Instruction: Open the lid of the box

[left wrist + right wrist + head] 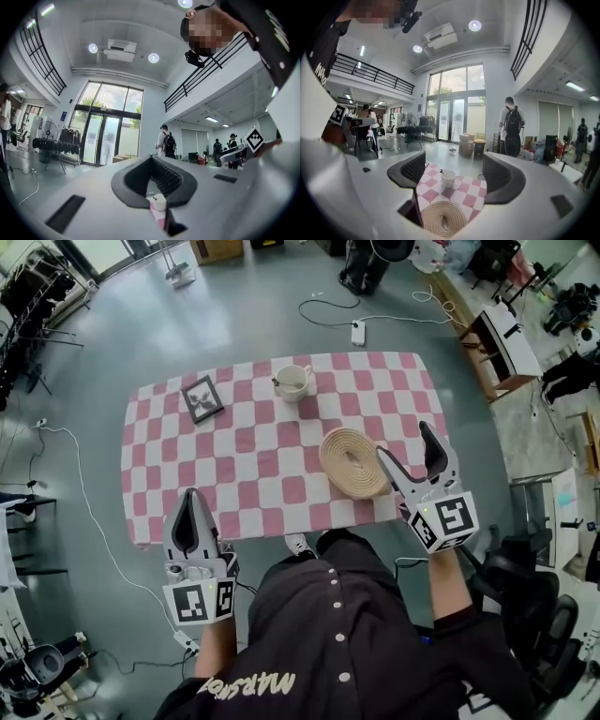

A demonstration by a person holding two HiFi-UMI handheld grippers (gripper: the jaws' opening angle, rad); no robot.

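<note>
Two grippers at the near edge of the table [246,441] — right gripper [405,442], jaws apart, faces the woven box [354,462] just ahead, probably lining up on its lid; left gripper [192,504] jaws together, empty.

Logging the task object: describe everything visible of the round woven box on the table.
The round woven box is beige, seemingly coiled rope in concentric rings, with an oval dip at its top's centre. It lies flat and closed on the pink-and-white checked cloth, toward its near right corner. The open right gripper hangs beside it, apparently not touching.
</note>
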